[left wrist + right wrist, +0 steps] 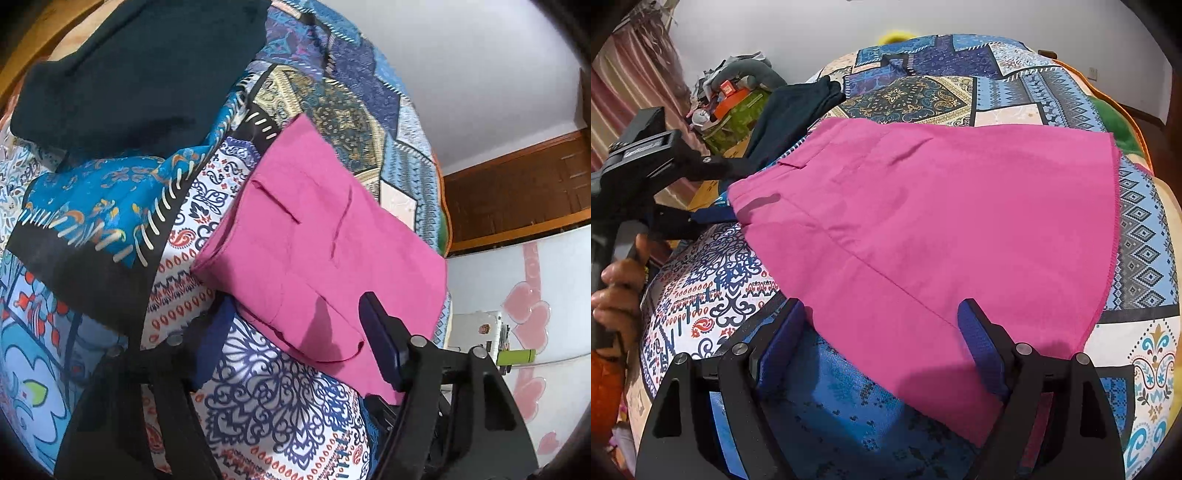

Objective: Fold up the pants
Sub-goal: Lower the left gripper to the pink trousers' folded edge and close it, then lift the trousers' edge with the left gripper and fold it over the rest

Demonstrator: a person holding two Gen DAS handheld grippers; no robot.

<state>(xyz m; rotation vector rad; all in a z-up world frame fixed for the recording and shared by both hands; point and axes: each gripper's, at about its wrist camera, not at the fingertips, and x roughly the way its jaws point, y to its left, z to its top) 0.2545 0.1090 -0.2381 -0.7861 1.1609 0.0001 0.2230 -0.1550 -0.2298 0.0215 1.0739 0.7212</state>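
At the bottom of the frame, the right tool [882,347] is spread wide, its blue fingers [982,350] straddling the near edge of the pink pants [923,221]. The left tool [295,332] is equally wide at the pants' corner. The pants lie folded mid-frame on the patterned bedspread [960,96], a dark garment [140,70] at upper left.

Patchwork bedspread [1137,258], dark garment [140,74]

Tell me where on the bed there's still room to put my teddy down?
Free quilt: the gold-and-navy patch beyond the pink pants, and the diamond-pattern strip past their hem. Also the white paisley patch between the open left gripper and the pants. It is crowded toward the dark garment and where the open right gripper straddles the pants' near edge.
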